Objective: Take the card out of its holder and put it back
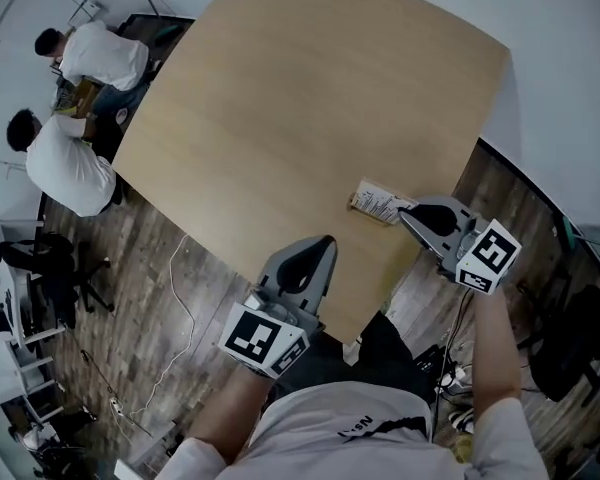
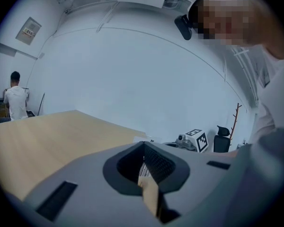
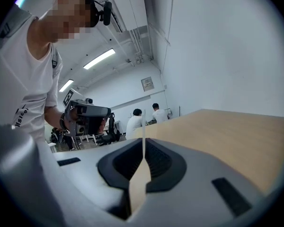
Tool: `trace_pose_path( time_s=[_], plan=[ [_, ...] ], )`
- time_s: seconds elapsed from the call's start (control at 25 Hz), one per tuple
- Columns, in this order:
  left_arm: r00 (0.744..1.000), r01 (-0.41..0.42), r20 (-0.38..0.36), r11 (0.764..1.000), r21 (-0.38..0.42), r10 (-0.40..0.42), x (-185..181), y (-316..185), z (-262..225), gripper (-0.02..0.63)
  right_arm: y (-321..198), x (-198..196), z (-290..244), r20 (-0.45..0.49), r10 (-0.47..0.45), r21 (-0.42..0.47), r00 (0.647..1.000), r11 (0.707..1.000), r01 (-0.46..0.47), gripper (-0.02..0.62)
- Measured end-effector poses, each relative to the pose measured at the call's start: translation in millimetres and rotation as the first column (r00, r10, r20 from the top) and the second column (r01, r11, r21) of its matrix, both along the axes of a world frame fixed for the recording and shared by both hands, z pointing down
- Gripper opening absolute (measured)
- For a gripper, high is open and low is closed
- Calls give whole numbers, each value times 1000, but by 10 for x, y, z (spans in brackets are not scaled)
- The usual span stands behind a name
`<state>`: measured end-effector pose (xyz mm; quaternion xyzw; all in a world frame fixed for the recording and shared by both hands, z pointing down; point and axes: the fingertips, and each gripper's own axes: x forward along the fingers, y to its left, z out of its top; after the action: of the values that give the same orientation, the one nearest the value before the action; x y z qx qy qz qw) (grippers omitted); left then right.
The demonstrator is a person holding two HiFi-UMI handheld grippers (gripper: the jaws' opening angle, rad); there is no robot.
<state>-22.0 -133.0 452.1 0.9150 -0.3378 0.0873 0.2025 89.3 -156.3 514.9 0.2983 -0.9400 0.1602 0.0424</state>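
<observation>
Over table (image 1: 280,118), card (image 1: 378,201) clamped in R tongs (image 1: 406,211); L tongs (image 1: 327,240) closed, well apart.

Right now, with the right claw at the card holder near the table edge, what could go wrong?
1. The right claw looks shut on just a thin edge of the card holder; so slim a hold could slip or twist.
2. The holder lies close to the table edge, so a slip may send it over.
3. The left claw is shut and apart from the holder; it must open before it can grasp anything.
</observation>
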Motion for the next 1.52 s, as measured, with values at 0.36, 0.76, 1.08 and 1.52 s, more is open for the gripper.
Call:
trace_pose_path(
  time_s=[0.36,0.76,1.08,1.52],
  plan=[
    [1000,-5,26,999,-34,6,-12,-3,289,12,-111,-1,437,0,-6,-39,1000,999,6,25],
    [999,-17,30,999,-50,18,28,-31,389,12,-112,-19,574,7,-39,-59,999,997,39,25],
    [999,-18,29,998,-57,20,67,-68,393,12,-126,-14,582,19,-27,-76,999,997,28,25],
    [1000,-14,21,998,-56,15,73,-60,382,12,-59,-48,663,-84,-53,-67,995,997,47,25]
  ],
)
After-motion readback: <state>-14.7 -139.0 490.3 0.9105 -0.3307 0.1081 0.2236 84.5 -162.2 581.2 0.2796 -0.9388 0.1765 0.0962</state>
